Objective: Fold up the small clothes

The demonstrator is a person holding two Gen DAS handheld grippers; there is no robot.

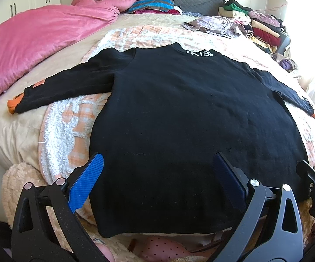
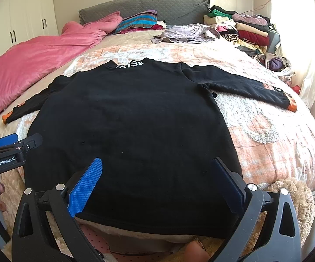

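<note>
Tongs, left [image 1: 157, 174] and right [image 2: 157, 176], both spread wide and empty above black sweater [image 1: 179, 109].

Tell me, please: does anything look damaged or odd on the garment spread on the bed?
The black long-sleeved sweater lies flat with sleeves spread. Small hole-like marks show near its hem, one at, but whether they are holes or lint is unclear. Both grippers are open.

A sweater [image 1: 179, 120] lies flat on a blanket [image 2: 266, 135] spread over the bed, sleeves out to both sides, collar toward the headboard [image 2: 157, 6]. Both grippers, left gripper [image 1: 157, 181] and right gripper [image 2: 157, 183], hover side by side with jaws apart above its near hem. A bunched quilt [image 1: 44, 39] lies to the left, piled clothes [image 2: 244, 30] at the far right.
</note>
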